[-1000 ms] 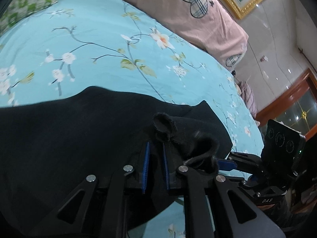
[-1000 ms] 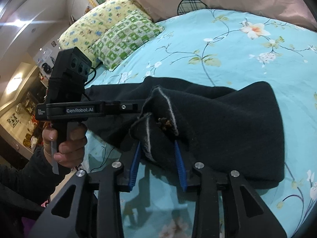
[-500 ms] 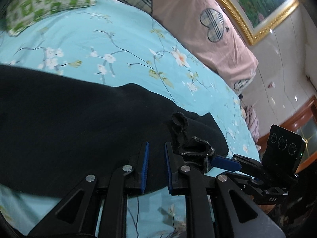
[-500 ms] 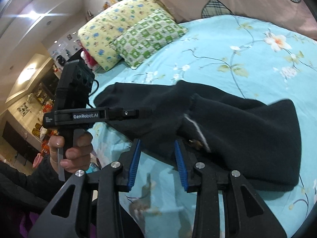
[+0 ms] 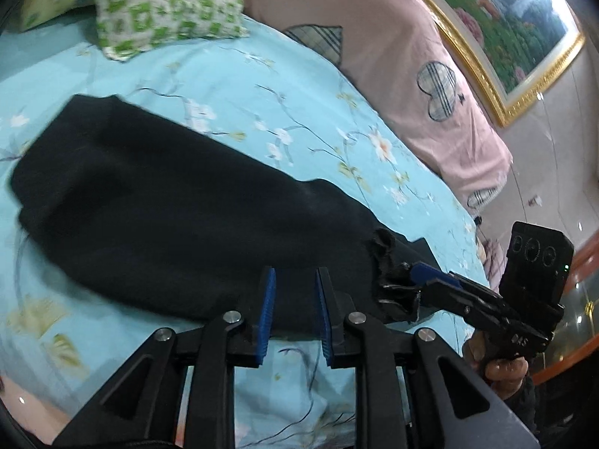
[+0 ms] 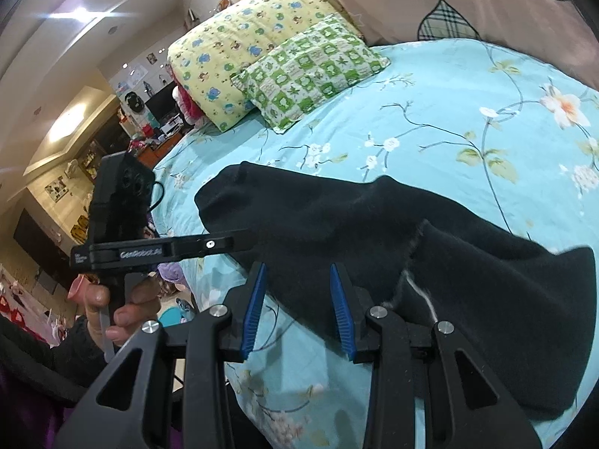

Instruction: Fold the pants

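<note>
The black pants [image 5: 179,209] lie folded in a long band on the blue floral bedsheet [image 5: 262,86]; they also show in the right wrist view [image 6: 374,232]. My left gripper [image 5: 294,314] is open and empty over the pants' near edge. My right gripper [image 6: 297,308] is open and empty, its jaws over the near edge of the pants. In the left wrist view the right gripper [image 5: 419,280] touches a bunched hem at the pants' right end. In the right wrist view the left gripper [image 6: 224,241] is at the pants' left end.
A green checked pillow [image 6: 307,71] and a yellow pillow [image 6: 232,52] lie at the head of the bed. A pink quilt [image 5: 393,56] runs along the far side. The bed's near edge drops off below both grippers.
Both grippers let go of the pants and drew back toward the bed's near edge. The pants, bunched and lifted before, now lie flatter on the sheet.
</note>
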`<action>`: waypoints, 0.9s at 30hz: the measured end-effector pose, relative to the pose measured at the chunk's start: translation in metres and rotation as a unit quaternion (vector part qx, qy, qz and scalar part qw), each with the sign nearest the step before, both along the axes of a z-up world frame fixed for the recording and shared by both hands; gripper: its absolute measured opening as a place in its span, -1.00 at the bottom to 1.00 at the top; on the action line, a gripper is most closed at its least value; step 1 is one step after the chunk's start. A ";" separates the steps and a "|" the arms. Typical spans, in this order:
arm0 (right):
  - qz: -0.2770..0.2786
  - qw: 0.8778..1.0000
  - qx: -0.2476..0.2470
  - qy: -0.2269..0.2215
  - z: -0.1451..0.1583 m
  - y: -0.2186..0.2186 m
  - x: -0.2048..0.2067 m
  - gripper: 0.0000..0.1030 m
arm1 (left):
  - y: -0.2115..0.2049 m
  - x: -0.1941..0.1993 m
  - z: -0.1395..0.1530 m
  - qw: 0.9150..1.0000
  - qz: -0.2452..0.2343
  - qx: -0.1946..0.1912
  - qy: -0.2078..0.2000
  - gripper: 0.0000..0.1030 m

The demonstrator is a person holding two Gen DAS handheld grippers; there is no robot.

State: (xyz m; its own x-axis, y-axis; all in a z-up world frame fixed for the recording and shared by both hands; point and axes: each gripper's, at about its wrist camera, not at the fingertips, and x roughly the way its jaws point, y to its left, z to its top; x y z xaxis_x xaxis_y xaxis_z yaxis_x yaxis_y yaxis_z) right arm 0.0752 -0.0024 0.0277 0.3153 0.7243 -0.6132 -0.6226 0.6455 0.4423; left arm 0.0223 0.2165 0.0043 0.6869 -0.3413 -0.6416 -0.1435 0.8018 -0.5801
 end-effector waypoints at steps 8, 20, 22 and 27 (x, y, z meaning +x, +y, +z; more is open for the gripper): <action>0.032 0.999 -0.015 -0.003 0.002 0.033 0.020 -0.28 | 0.041 -0.038 0.004 0.997 0.073 -0.007 -0.002 -0.35; 0.089 0.995 -0.046 -0.020 0.008 0.103 0.054 -0.05 | 0.093 -0.061 -0.016 0.986 0.163 -0.011 0.027 -0.14; 0.099 0.993 -0.053 -0.023 0.009 0.115 0.061 -0.05 | 0.097 -0.060 -0.021 0.984 0.174 -0.013 0.034 -0.14; 0.120 0.990 -0.070 -0.027 0.009 0.141 0.075 -0.05 | 0.111 -0.056 -0.033 0.979 0.196 -0.027 0.049 -0.06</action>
State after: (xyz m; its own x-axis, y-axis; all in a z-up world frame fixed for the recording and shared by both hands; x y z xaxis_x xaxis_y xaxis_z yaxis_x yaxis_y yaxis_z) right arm 0.1501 0.1389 0.0371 0.1789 0.6917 -0.6997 -0.7854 0.5287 0.3218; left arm -0.0337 0.3275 -0.0289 0.7082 -0.0989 -0.6991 -0.4911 0.6424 -0.5883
